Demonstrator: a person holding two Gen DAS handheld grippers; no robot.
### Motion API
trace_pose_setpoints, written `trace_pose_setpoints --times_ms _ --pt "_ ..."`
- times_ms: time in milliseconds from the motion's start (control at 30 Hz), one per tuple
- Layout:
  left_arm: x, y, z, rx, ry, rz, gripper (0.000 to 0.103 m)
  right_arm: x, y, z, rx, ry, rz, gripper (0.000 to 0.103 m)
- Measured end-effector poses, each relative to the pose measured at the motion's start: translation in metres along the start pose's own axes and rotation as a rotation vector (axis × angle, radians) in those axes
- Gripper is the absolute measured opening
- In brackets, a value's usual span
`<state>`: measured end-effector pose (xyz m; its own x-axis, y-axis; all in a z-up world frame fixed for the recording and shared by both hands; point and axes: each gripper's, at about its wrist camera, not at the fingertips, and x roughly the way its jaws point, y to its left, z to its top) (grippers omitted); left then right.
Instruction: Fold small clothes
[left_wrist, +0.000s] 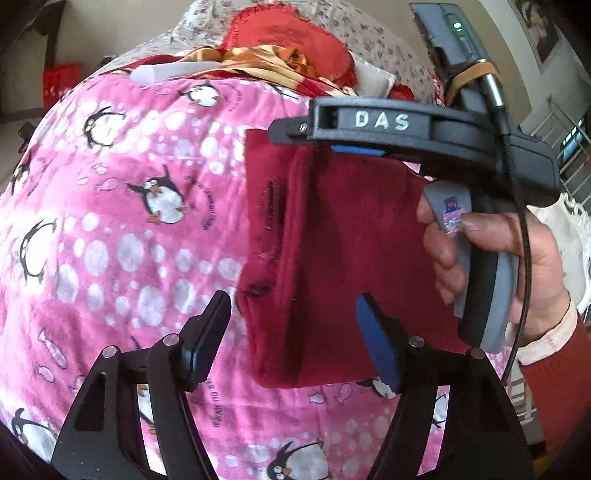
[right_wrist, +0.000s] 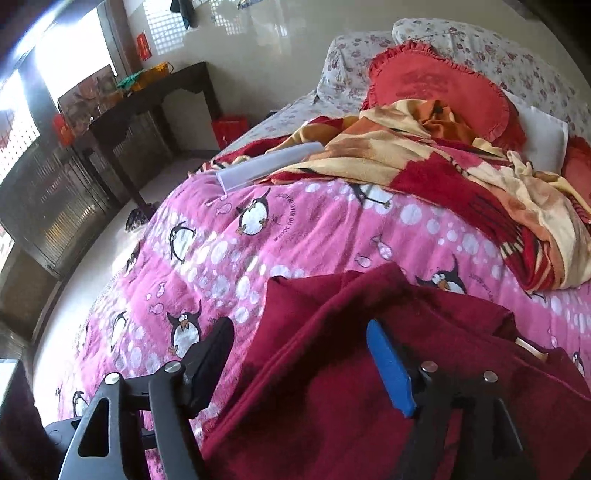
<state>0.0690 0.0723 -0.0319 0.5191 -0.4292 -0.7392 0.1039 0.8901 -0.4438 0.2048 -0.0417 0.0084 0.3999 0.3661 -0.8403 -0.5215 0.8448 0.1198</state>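
Pink penguin bedspread (right_wrist: 295, 236), perhaps quilted.

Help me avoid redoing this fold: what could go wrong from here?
Both the left tongs and right tongs stand open, so the dark red garment may unfold. One left finger hangs over the pink penguin quilt, so closing could pinch the quilt too.

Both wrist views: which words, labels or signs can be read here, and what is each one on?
"DAS": raised pale letters on the dark grey plastic body of the right gripper, seen in the left wrist view.
Curved printed lettering beside the penguins on the pink penguin-print blanket: too blurred to read.
Small colourful sticker on the grey handle: unreadable.
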Motion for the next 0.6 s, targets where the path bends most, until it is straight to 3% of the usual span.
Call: trace_pose_setpoints --times_ms 100,167,233,300,333,367,400,433,467,600 --pt "0.005 0.011 -0.002 -0.016 0.019 0.023 0.071 0.020 0.015 0.002 -0.035 0.052 -0.066 0.075" --pt "0.012 0.012 -0.006 -0.023 0.035 0.022 0.071 0.035 0.024 0.001 -0.067 0.085 -0.125 0.082" --pt "0.017 0.011 -0.007 -0.014 0.045 0.023 0.071 0.046 0.034 -0.005 -0.123 0.075 -0.204 0.084" --pt "0.022 0.010 -0.007 0.000 0.043 0.030 0.071 0.048 0.038 -0.010 -0.167 0.045 -0.256 0.081" --pt "0.024 0.009 -0.008 0.005 0.042 0.033 0.071 0.045 0.039 -0.014 -0.189 0.024 -0.303 0.066" --pt "0.026 0.008 -0.007 0.007 0.041 0.033 0.071 0.039 0.036 -0.016 -0.190 0.008 -0.286 0.053" --pt "0.029 0.006 -0.005 0.009 0.039 0.030 0.071 0.034 0.032 -0.017 -0.179 -0.002 -0.254 0.046" --pt "0.032 0.004 -0.004 0.011 0.036 0.028 0.071 0.026 0.026 -0.017 -0.155 -0.007 -0.214 0.030" --pt "0.036 0.001 -0.002 0.013 0.032 0.026 0.071 0.017 0.017 -0.017 -0.116 -0.009 -0.168 0.022" --pt "0.044 -0.008 0.006 0.026 0.015 -0.019 0.071 -0.018 -0.013 -0.017 0.014 -0.060 -0.013 0.018"
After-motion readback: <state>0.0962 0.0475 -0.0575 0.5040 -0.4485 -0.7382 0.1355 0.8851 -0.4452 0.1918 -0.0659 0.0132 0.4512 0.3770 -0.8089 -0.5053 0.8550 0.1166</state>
